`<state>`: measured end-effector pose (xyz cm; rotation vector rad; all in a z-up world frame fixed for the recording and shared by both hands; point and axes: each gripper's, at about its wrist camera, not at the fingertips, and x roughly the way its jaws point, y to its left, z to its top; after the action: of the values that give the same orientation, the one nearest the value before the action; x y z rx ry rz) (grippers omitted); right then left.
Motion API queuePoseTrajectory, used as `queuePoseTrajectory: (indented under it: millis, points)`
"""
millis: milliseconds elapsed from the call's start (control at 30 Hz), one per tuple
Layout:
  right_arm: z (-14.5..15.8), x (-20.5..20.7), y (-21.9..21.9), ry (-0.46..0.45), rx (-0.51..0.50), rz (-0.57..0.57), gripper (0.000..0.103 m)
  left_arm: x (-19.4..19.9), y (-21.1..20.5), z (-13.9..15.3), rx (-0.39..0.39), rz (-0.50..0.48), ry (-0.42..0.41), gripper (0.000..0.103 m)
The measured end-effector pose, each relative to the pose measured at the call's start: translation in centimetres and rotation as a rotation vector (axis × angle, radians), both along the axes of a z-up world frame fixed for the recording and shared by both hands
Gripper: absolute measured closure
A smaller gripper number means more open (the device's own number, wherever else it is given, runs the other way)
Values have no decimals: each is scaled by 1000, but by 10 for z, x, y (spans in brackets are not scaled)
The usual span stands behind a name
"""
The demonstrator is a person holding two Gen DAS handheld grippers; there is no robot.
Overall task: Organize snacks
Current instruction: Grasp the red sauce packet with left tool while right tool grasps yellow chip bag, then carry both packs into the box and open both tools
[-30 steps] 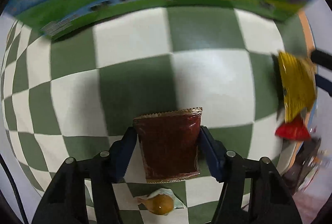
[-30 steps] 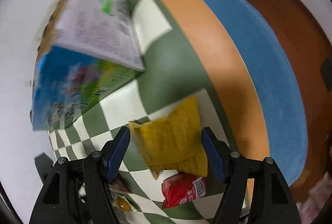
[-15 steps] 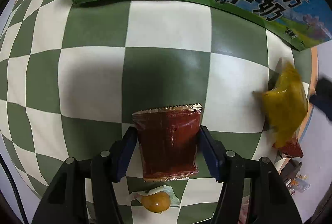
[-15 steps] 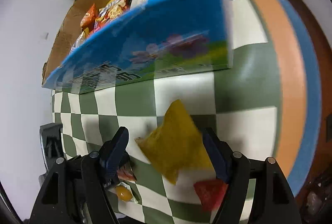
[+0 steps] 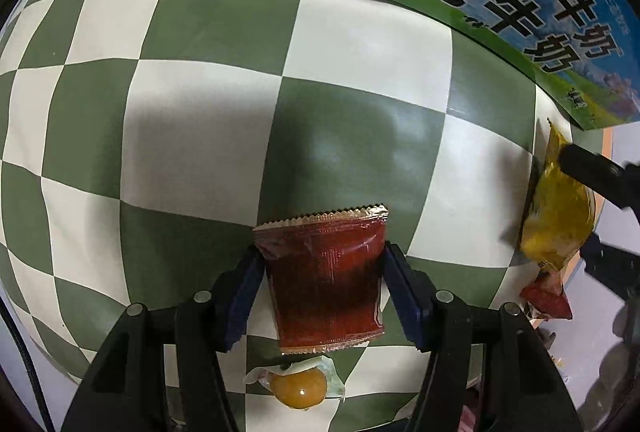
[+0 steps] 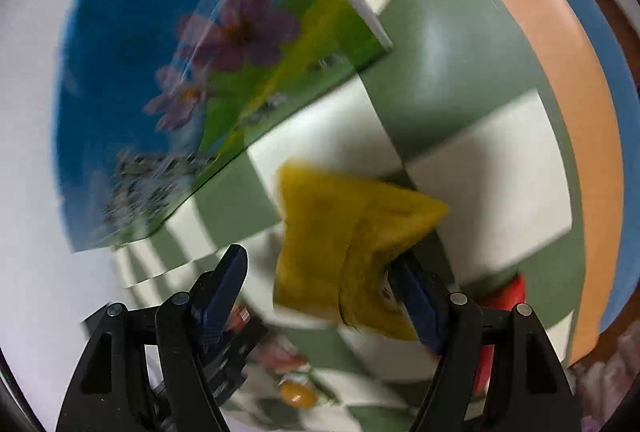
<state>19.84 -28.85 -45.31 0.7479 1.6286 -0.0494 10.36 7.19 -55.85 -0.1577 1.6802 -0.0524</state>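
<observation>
The green-and-white checked tablecloth (image 5: 208, 120) is filling most of both views, and since half a second ago the left wrist camera is sitting closer to it, the squares looming larger. The blue and green milk carton box (image 5: 500, 0) is standing along the far side; it is now crowding the top right of the left view, its printed characters bigger than before. In the right wrist view the same box (image 6: 168, 84) has swung from the upper middle to the left and is smeared by motion blur, so its open top and the snacks inside, visible earlier, are no longer showing.

The yellow snack bag (image 6: 344, 232) is leaning against the right-hand finger of the right gripper (image 6: 324, 288), where half a second ago it was lying centred between both fingers. The jaws are standing wide apart, the left finger clear of the bag, gripping nothing. In the left view the bag (image 5: 560, 216) is lying at the cloth's right edge, a black finger of the other gripper touching its upper end.

The left gripper (image 5: 324, 284) is clamping the dark red sauce packet (image 5: 324, 280) between both blue pads, as before, jaws narrowed to the packet's width.

A small clear-wrapped orange candy (image 5: 298, 390) is lying on the cloth just below the packet.
</observation>
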Motion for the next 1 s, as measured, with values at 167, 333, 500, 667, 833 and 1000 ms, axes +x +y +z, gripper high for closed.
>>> queuePoseTrajectory:
  millis: [167, 333, 500, 667, 833, 1000]
  points:
    - [5, 11, 33, -53, -144, 248, 33, 2, 5, 1, 7, -8, -5, 44]
    - [17, -6, 64, -125, -260, 504, 44, 8, -8, 5, 26, -46, -17, 44]
    - [19, -23, 70, -135, -262, 562, 42, 7, -23, 11, 99, -162, -81, 50]
    - [17, -34, 73, -130, -232, 537, 41, 16, -33, 16, 119, -197, -121, 52]
    - [15, -49, 69, -129, -218, 528, 41, 24, -21, 1, 13, -143, -36, 33]
    - [26, -54, 58, -134, -199, 524, 39, 18, -4, -4, -32, -100, -6, 33]
